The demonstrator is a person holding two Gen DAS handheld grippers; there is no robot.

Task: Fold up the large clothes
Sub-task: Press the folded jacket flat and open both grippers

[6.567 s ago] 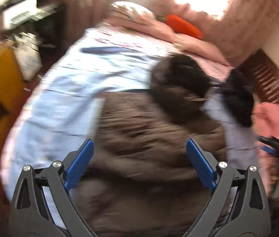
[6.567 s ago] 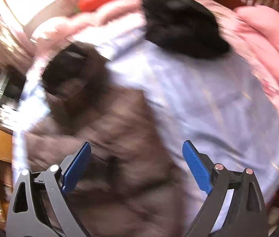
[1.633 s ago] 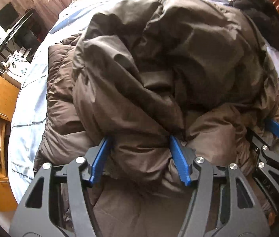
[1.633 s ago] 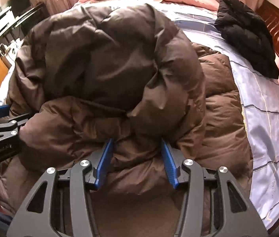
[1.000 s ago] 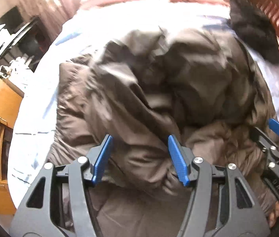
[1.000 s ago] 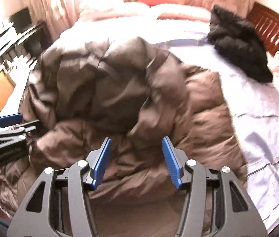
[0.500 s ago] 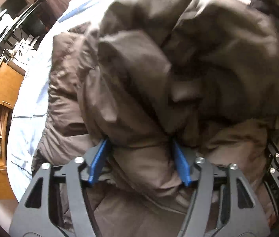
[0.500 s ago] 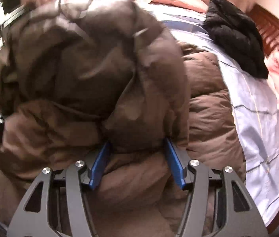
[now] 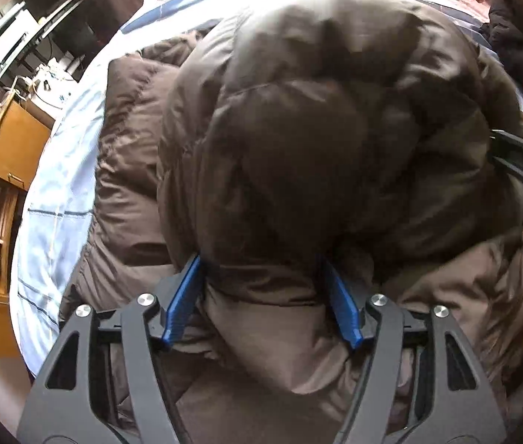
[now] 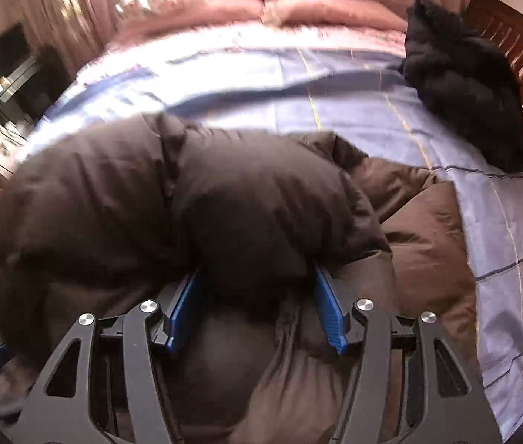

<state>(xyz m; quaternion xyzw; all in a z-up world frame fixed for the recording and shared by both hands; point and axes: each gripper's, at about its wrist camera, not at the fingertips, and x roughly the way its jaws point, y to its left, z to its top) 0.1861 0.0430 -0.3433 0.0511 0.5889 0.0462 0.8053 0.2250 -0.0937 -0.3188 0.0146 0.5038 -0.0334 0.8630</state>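
The coat [image 9: 298, 155], a brown puffy one, lies on the bed [image 10: 335, 85] directly ahead of both cameras, its lower half raised in a thick roll toward 12 o'clock over the quilted part that lies flat. The left gripper [image 9: 261, 292] pinches a fat bunch of its hem between the blue pads [image 9: 183, 299]; the right gripper [image 10: 254, 303] pinches another bunch the same way, jaws part-closed on the padding. At 3 o'clock in the left view the edge of the other tool shows, so the two holds sit side by side along one edge.

To do this fold well, I judge both holds should travel level and together, carrying the edge toward the collar end so the fold line stays straight. The padding is slippery and springy; release only once the edge rests flat, then press the air out.

A black garment [image 10: 461, 85] lies at 1 o'clock, well apart. A wooden cabinet [image 9: 6, 155] stands at 9 o'clock.
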